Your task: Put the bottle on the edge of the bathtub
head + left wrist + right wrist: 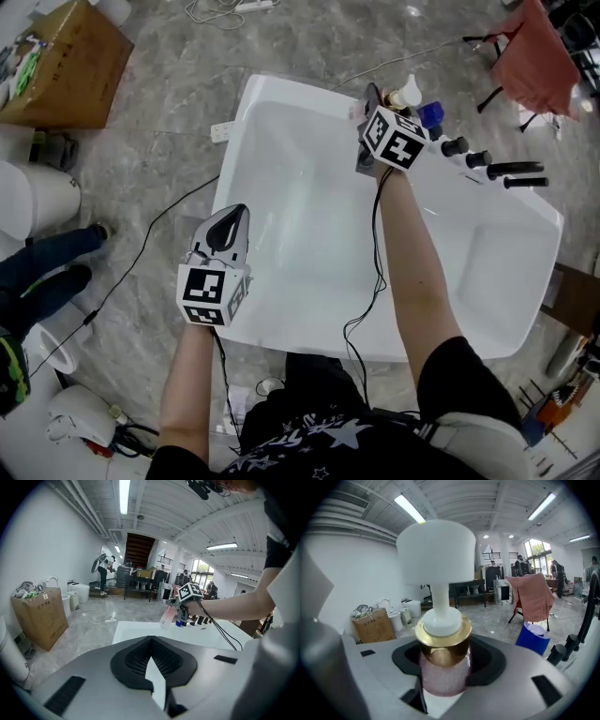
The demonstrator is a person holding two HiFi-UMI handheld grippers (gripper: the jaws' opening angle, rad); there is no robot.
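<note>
Bottle: pink body, gold collar, white pump top (443, 663); held at far edge of bathtub (228, 178), twd the right end; pump head pokes out past the gripper in head view (405, 95). Left gripper view shows it tilted, base down near the far rim (167, 616); touching rim or not, can't tell.
R gripper: (443, 681) pinching the bottle, pads on either side of the pink body just below the collar; seen from above at the tub's far rim (375, 103), marker cube behind it, arm stretched across the tub.
L gripper: (152, 667) pressed together, nothing btwn the tips; hangs over the tub's near-left rim (234, 211), well apart from the bottle.
Bathtub: white, inside bare; rim also in left gripper view (140, 627).
Blue cup: (430, 114) on the far rim just right of the bottle; also in right gripper view (533, 639).
Tap knobs: black, in a row on the far rim (455, 146), right of the blue cup.
Box: brown cardboard (70, 66) on the floor (169, 84), far left, well apart from the tub.
Cloth: reddish, draped on a stand (534, 56), far right.
Cable: black (375, 244), runs from R gripper along the forearm.
</note>
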